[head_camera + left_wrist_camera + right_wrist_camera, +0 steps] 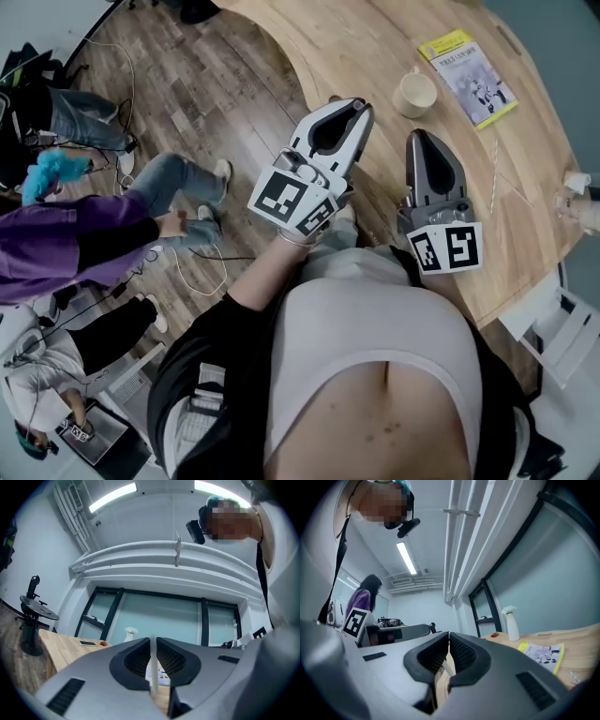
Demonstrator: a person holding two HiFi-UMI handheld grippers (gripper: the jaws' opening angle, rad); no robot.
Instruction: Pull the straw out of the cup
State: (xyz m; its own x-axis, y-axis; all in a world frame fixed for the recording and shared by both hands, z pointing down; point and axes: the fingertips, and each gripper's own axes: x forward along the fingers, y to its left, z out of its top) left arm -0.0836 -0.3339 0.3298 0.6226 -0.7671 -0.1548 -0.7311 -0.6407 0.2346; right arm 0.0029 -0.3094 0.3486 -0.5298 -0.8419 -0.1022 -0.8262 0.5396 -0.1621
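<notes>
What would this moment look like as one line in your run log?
left gripper: fingers shut on thin white straw | right gripper: fingers together | cup: on table, no straw in it

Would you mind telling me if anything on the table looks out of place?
A thin white stick, maybe a straw, lies loose on the table, right of the upright cup. Nothing looks spilled.

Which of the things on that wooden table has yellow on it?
The flat booklet, right of the cup: it has a yellow band along one end. The cup is cream, the straw white.
</notes>
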